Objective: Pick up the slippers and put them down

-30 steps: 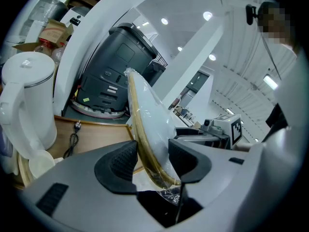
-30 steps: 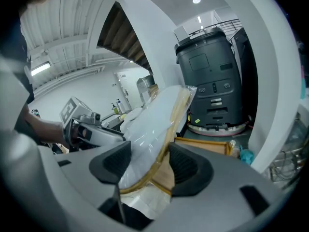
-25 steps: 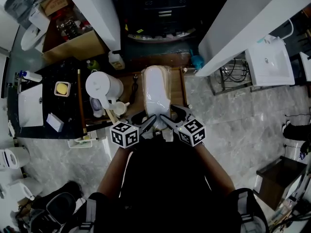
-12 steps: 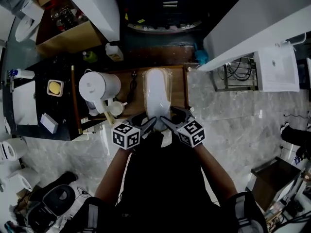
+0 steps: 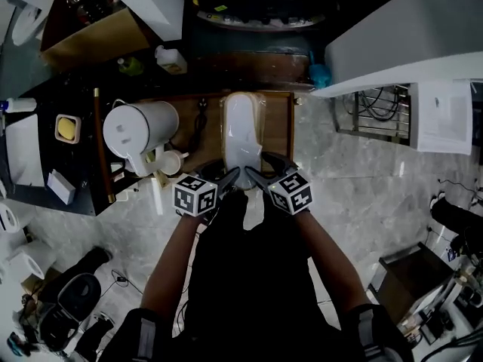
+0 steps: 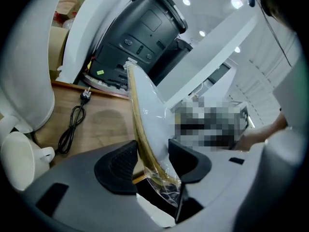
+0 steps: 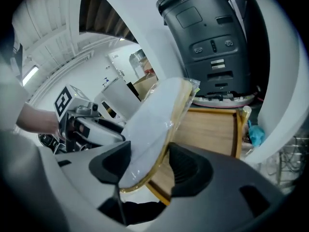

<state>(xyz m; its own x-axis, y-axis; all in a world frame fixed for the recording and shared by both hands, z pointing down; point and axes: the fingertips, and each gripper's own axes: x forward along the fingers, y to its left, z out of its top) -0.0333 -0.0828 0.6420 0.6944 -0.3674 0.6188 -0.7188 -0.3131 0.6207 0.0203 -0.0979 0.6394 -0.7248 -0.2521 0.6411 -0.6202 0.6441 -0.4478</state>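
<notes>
The left tongs (image 6: pixel 152 154) are clenched on the near end of the slippers (image 5: pixel 243 127), a white pair sealed in clear plastic with a tan rim. In the left gripper view the pack stands on edge between the two dark pads, one pad on the tan rim and the other on the white face, and crinkled plastic hangs below them. The right tongs (image 7: pixel 150 164) grip that same near end from the other side, with the pack slanting up from between their pads toward the middle of the frame. In the head view both pairs of tongs meet just below the centre. The slippers stretch away from their tips toward the top of the picture, over a wooden table (image 5: pixel 278 130). Whether the pack touches the wood cannot be told. A white kettle (image 5: pixel 139 127) sits left of the slippers, with a black cord (image 6: pixel 72 120) lying between them. A dark machine (image 7: pixel 212 37) rises beyond the table's far edge.
</notes>
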